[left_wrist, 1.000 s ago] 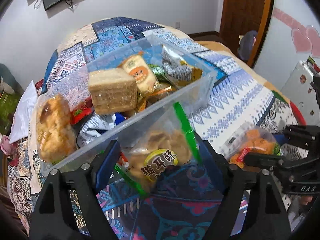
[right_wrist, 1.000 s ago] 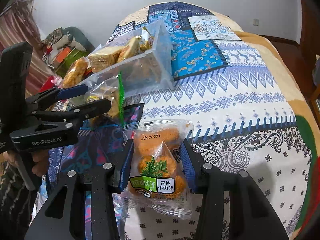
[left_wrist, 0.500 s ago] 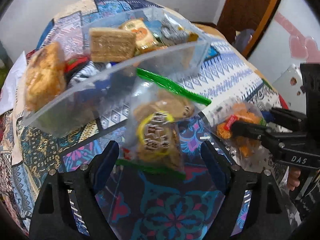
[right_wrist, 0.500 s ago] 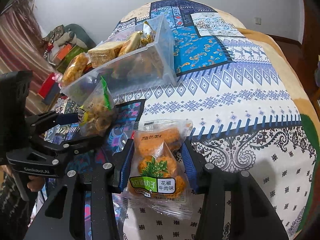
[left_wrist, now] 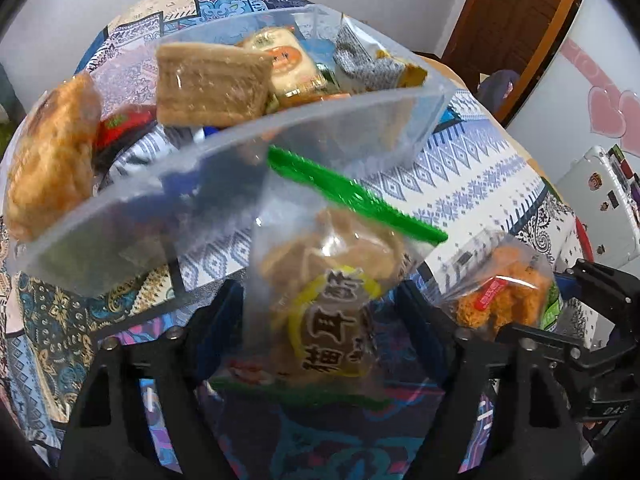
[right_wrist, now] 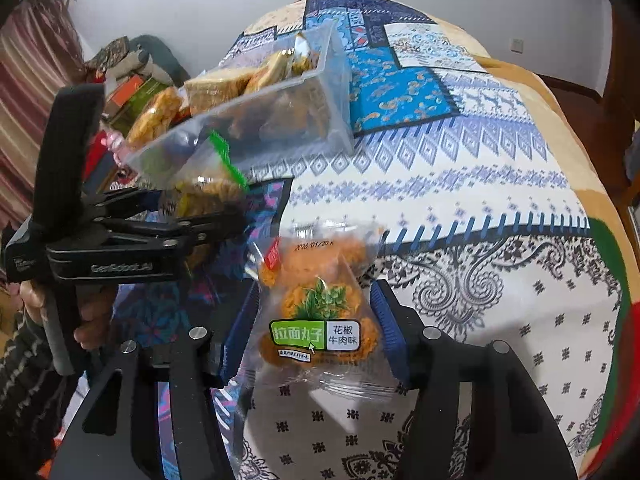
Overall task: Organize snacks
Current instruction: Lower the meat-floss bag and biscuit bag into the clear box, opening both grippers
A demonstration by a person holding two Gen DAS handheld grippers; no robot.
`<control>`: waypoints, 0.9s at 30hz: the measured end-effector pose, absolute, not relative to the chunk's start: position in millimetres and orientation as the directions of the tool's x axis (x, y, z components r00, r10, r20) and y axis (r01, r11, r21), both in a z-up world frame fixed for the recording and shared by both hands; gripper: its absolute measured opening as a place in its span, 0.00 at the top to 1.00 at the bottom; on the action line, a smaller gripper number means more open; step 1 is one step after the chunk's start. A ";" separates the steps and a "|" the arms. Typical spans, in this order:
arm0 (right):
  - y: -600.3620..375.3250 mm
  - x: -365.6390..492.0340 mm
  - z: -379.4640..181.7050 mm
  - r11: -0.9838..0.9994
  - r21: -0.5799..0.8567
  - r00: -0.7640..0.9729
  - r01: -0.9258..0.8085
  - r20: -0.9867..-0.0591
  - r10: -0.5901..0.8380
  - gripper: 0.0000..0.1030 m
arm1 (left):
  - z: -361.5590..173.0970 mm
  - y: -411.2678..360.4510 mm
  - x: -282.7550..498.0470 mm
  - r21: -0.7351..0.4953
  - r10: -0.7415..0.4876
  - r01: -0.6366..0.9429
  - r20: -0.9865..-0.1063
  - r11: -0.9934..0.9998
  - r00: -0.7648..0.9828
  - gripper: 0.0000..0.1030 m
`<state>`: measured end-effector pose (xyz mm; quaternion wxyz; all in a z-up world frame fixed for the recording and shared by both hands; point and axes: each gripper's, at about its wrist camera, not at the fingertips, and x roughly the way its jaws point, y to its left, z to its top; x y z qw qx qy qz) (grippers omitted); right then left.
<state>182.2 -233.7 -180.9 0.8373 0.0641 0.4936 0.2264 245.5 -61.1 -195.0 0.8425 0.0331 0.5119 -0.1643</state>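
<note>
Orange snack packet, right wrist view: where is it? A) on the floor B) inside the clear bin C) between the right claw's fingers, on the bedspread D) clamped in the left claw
C: the orange snack packet lies on the patterned bedspread between the right claw fingers, pads standing clear of it, outside the clear bin.

This is a bedroom in a home. A bed covered by a patchwork bedspread (right_wrist: pixel 460 168) in blue, white and tan fills most of both views. A dark wooden door (left_wrist: pixel 516 20) stands beyond it, and pink heart stickers (left_wrist: pixel 612 114) decorate a pale wall. A striped curtain (right_wrist: pixel 24 92) hangs at one side, with piled household clutter (right_wrist: pixel 128 76) beside it.
</note>
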 end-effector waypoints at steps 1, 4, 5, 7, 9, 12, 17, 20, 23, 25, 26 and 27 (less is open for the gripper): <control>-233.7 181.5 -182.3 0.889 0.330 0.414 -0.317 -0.795 0.443 0.46 | -194.9 -61.9 242.5 -0.099 -0.236 0.314 -0.869 0.944 0.435 0.34; -236.3 181.2 -182.4 0.887 0.339 0.421 -0.314 -0.788 0.450 0.51 | -191.3 -60.5 234.2 -0.120 -0.258 0.319 -0.861 0.940 0.438 0.50; -237.0 181.2 -182.3 0.888 0.338 0.426 -0.311 -0.786 0.449 0.54 | -189.7 -58.8 231.6 -0.125 -0.262 0.315 -0.859 0.941 0.441 0.52; -237.5 180.1 -180.6 0.888 0.340 0.433 -0.310 -0.781 0.450 0.58 | -187.2 -58.2 225.5 -0.123 -0.259 0.309 -0.853 0.943 0.453 0.55; -236.6 177.9 -176.9 0.887 0.333 0.441 -0.320 -0.777 0.450 0.62 | -181.0 -54.2 218.8 -0.125 -0.259 0.298 -0.845 0.947 0.468 0.56; -234.7 175.1 -169.2 0.882 0.334 0.453 -0.334 -0.763 0.460 0.69 | -169.1 -46.7 211.2 -0.145 -0.272 0.280 -0.826 0.949 0.493 0.57; -233.3 177.4 -148.1 0.879 0.328 0.501 -0.347 -0.727 0.469 0.70 | -142.6 -35.9 204.1 -0.155 -0.276 0.258 -0.789 0.954 0.549 0.57; -230.9 181.8 -135.2 0.876 0.327 0.529 -0.354 -0.703 0.476 0.70 | -124.3 -26.8 203.0 -0.154 -0.268 0.238 -0.766 0.959 0.585 0.57; -226.0 190.6 -119.6 0.877 0.316 0.562 -0.363 -0.676 0.476 0.70 | -106.6 -16.0 207.6 -0.166 -0.268 0.220 -0.746 0.961 0.610 0.57; -220.9 197.8 -109.9 0.875 0.311 0.581 -0.370 -0.658 0.479 0.70 | -95.3 -9.3 212.0 -0.156 -0.251 0.202 -0.731 0.967 0.634 0.57; -218.8 201.3 -106.2 0.874 0.310 0.587 -0.374 -0.650 0.482 0.70 | -89.1 -5.1 215.8 -0.154 -0.243 0.192 -0.723 0.969 0.646 0.57; -216.5 205.2 -102.2 0.873 0.309 0.595 -0.378 -0.642 0.484 0.70 | -85.2 -0.8 219.5 -0.159 -0.242 0.185 -0.719 0.970 0.652 0.57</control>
